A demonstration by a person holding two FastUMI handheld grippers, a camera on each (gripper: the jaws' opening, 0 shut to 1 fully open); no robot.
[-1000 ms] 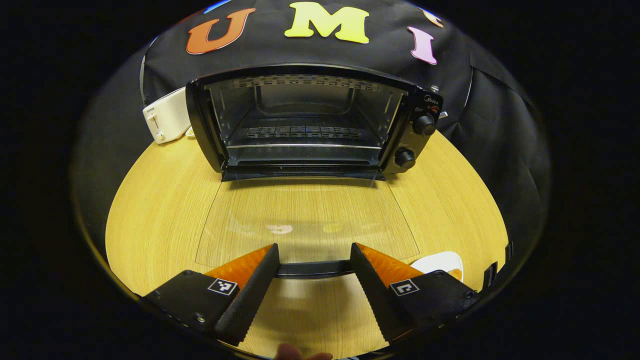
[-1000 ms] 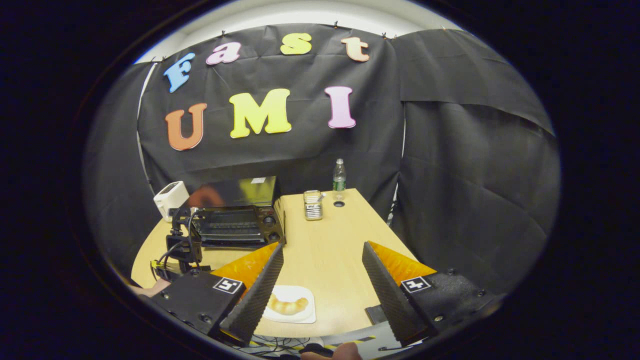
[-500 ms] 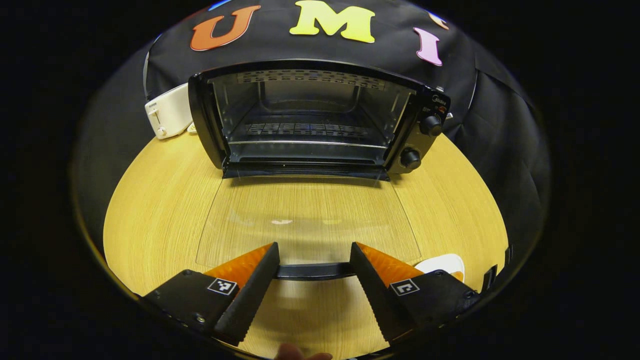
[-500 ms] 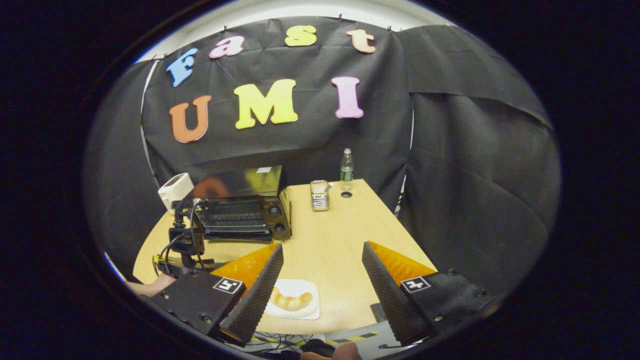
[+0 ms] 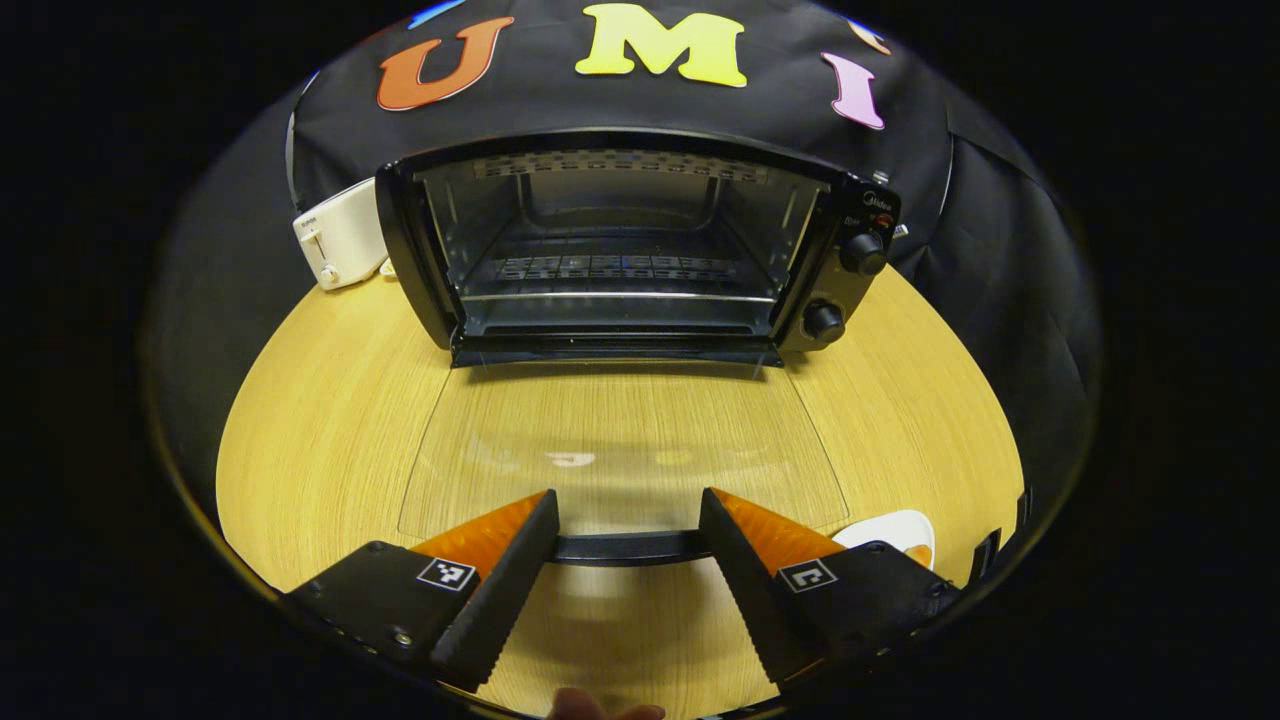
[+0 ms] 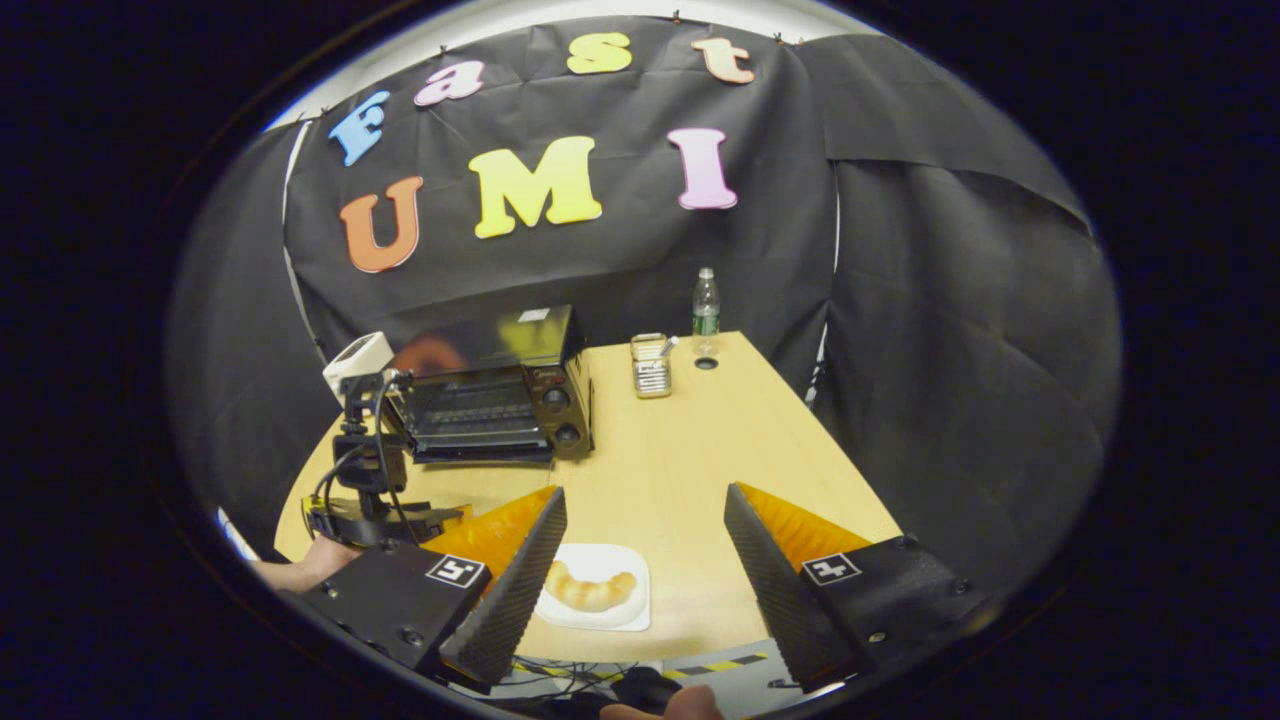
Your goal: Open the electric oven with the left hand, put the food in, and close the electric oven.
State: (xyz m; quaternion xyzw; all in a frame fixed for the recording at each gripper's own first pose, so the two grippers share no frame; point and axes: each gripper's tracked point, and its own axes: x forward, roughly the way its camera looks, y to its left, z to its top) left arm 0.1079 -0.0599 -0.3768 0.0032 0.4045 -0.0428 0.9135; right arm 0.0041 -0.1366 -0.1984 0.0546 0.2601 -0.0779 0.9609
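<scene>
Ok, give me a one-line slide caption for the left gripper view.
Left tool open at the handle of the lowered glass door; oven open, rack bare.

Oven [image 5: 620, 250] on table [image 5: 330, 420]; toaster [image 5: 340, 235] left; plate [image 6: 597, 600] before.

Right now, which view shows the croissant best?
The right gripper view: the croissant lies whole on its white plate, between the right gripper's open fingers. The left gripper view catches just the plate's edge at lower right.
</scene>
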